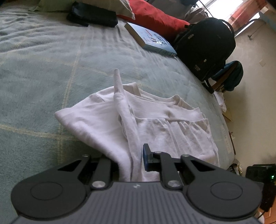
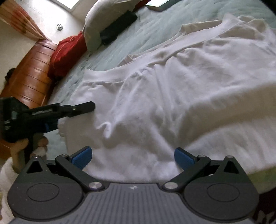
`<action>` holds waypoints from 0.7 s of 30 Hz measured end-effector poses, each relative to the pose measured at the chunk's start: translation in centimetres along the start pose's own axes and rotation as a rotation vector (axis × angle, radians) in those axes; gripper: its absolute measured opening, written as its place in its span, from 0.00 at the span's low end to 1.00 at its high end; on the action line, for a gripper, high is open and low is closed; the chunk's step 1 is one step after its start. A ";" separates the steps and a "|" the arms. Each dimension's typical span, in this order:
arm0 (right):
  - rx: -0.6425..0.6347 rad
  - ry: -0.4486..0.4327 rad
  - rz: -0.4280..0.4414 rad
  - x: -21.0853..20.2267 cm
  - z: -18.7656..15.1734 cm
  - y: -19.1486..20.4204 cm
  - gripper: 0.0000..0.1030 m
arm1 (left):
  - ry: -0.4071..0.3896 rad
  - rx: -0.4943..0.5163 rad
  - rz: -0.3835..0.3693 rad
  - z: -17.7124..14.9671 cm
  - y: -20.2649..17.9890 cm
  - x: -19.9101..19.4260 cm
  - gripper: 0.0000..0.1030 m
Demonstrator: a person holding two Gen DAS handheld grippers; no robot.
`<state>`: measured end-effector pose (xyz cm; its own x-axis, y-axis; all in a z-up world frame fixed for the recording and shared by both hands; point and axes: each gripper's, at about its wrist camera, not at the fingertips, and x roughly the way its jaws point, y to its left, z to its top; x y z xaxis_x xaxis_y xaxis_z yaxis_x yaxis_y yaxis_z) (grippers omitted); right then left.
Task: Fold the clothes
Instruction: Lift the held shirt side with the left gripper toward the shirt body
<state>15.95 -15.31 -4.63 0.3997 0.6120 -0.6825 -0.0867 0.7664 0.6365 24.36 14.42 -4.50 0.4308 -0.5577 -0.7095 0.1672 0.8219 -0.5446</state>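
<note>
A white garment [image 1: 155, 124] lies spread on the green bed cover [image 1: 51, 69], with a twisted strip of it sticking up toward the far side. My left gripper [image 1: 131, 160] is shut on a bunched edge of this cloth; only its right blue pad [image 1: 146, 158] shows, the other being hidden by fabric. In the right wrist view the same white garment [image 2: 172, 86] fills the middle, and the left gripper [image 2: 86, 106] pinches its left edge. My right gripper [image 2: 132, 158] hovers open just above the near part of the cloth, with nothing between its blue pads [image 2: 82, 157].
A blue book [image 1: 151, 39], a black folded item [image 1: 93, 15] and a red pillow [image 1: 155, 15] lie at the far end of the bed. A black backpack [image 1: 205, 46] sits on a chair beside the bed edge. A brown wooden board [image 2: 29, 74] stands at left.
</note>
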 end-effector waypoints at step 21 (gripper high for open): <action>-0.436 -0.249 -0.173 -9.9 -4.1 -2.7 1.00 | 0.031 0.125 -0.027 1.9 -12.7 1.3 0.14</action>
<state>8.47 -22.61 -1.07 0.6419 0.4455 -0.6241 -0.3507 0.8944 0.2777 24.49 3.46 2.35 0.3975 -0.5816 -0.7098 0.2881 0.8135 -0.5052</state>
